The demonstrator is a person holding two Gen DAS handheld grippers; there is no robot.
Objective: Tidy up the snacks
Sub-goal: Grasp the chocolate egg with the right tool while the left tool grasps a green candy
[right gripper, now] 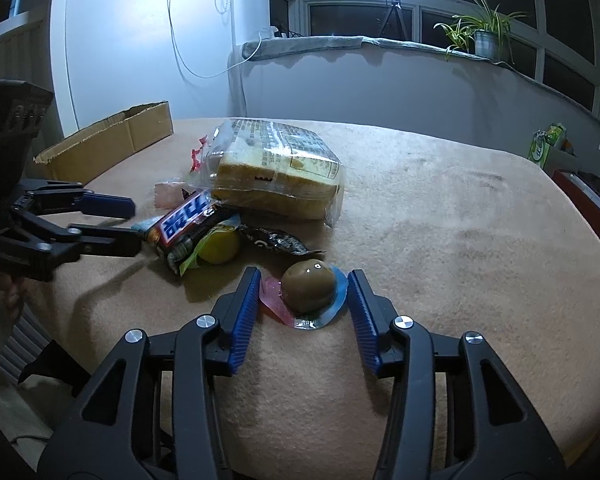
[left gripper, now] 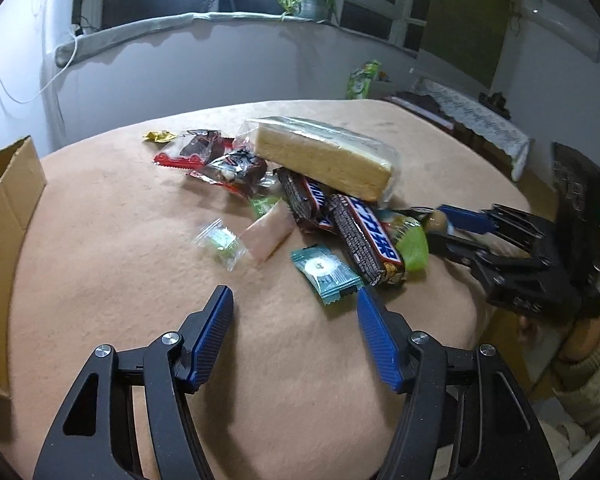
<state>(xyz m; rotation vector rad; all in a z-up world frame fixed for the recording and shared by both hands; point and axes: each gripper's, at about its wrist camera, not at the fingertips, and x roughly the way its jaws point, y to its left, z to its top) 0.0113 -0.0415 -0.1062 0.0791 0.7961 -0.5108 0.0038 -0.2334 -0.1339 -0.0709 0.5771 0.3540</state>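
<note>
snack pile (left gripper: 300, 200): heaped mid-table on tan cloth (left gripper: 120, 280); several wrappers blurred, labels unreadable
bread pack (right gripper: 276, 176): laid over chocolate bars (left gripper: 364, 240); lower snacks partly hidden
left gripper (left gripper: 296, 300): jaws part open, nothing held; teal sachet (left gripper: 324, 274) just ahead
right gripper (right gripper: 304, 276): jaws part open around egg pouch (right gripper: 308, 292); pad contact cannot be told
cardboard box (right gripper: 112, 140): at table's far edge; cut off in left view

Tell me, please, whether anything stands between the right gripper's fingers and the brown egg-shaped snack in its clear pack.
Nothing visible does. The brown egg-shaped snack lies on the tan cloth between the right gripper's fingers, apart from the heap; the nearest wrapper, a black one, lies beyond it.
</note>
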